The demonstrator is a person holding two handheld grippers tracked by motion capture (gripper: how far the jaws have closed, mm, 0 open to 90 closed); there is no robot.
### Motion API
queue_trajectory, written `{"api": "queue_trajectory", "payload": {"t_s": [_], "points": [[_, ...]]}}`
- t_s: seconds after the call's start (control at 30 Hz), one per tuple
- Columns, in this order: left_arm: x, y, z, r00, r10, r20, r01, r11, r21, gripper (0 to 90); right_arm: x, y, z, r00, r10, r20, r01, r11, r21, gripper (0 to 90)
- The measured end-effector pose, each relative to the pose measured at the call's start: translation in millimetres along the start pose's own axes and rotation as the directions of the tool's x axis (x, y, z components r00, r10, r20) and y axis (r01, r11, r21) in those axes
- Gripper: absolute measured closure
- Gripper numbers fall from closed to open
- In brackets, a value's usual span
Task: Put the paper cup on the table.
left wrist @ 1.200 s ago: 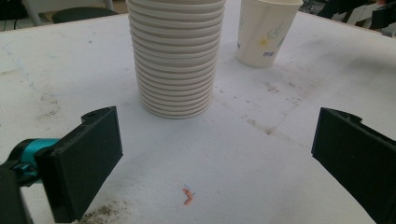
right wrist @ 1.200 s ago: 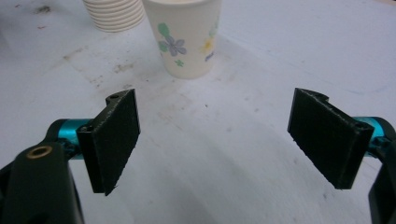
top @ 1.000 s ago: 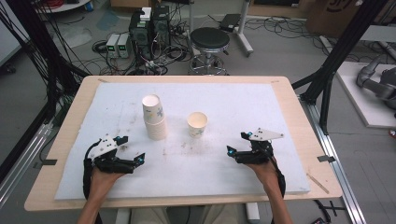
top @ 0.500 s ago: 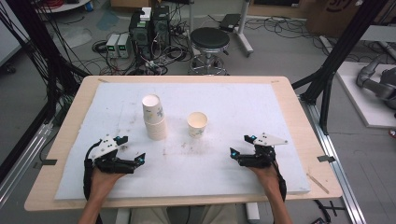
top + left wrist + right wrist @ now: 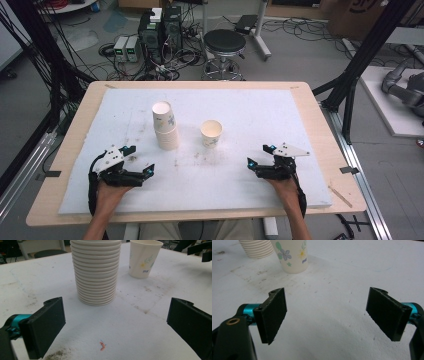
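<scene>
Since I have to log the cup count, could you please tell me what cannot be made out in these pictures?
- Stack of cups: its top is cut off by the upper edge in the left gripper view, and the high view is too small to count the cups.
- Single cup: its rim is cut off by the top edge in the right gripper view.
- Single cup's inside: too small to judge in the high view.

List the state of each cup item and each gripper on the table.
stack of cups: upright, nested, untouched
single cup: upright, empty, standing apart from the stack
left gripper: open, holding nothing, low over the foam mat
right gripper: open, holding nothing
</scene>
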State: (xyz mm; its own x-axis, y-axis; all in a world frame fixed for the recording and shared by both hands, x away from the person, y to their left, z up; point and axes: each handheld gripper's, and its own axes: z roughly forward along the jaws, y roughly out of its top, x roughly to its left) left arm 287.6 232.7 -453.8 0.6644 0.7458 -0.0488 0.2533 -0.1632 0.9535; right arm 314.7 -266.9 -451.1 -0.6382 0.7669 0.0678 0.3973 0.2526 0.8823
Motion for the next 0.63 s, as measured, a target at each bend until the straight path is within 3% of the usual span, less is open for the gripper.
{"api": "queue_trajectory", "payload": {"t_s": [0.63], "points": [[1.7,0.2,0.3,0.9999,-0.016,0.001,0.016,0.9998,0.008,1.7,1.3,-0.6,-0.5,0.9999,-0.016,0.004,0.016,1.000,-0.007,17.4]]}}
